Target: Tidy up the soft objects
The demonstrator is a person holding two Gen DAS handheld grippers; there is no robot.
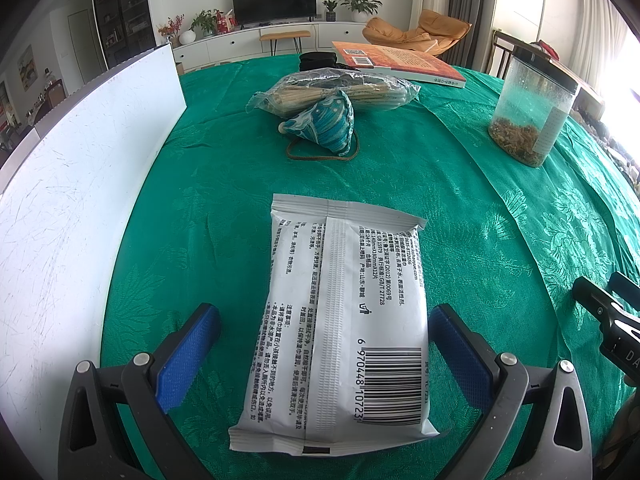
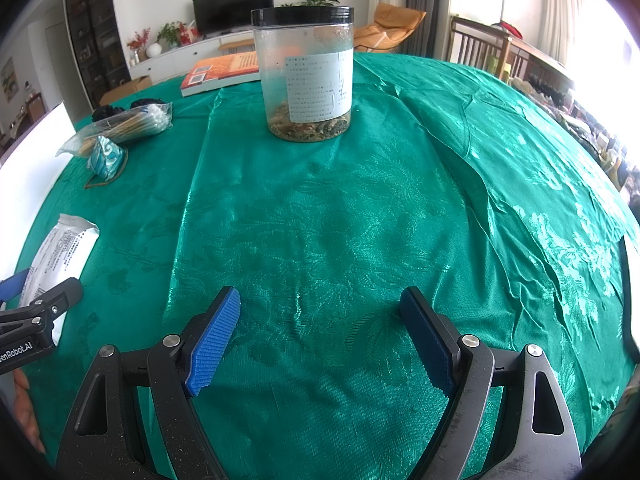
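Note:
A white wet-wipe pack [image 1: 340, 320] with a barcode lies flat on the green tablecloth between the fingers of my left gripper [image 1: 322, 320], which is open and straddles it, apart from its sides. The pack also shows at the left edge of the right wrist view [image 2: 60, 252]. Farther back lie a blue patterned fabric pouch [image 1: 328, 124] and a clear bag of cotton swabs [image 1: 340, 92]. My right gripper [image 2: 320, 304] is open and empty over bare cloth.
A white board [image 1: 80, 184] lies along the table's left side. A clear jar with a black lid [image 2: 306, 76] holds dried bits at the far centre. An orange book [image 1: 400, 62] and a black soft item [image 1: 318, 60] lie at the far edge.

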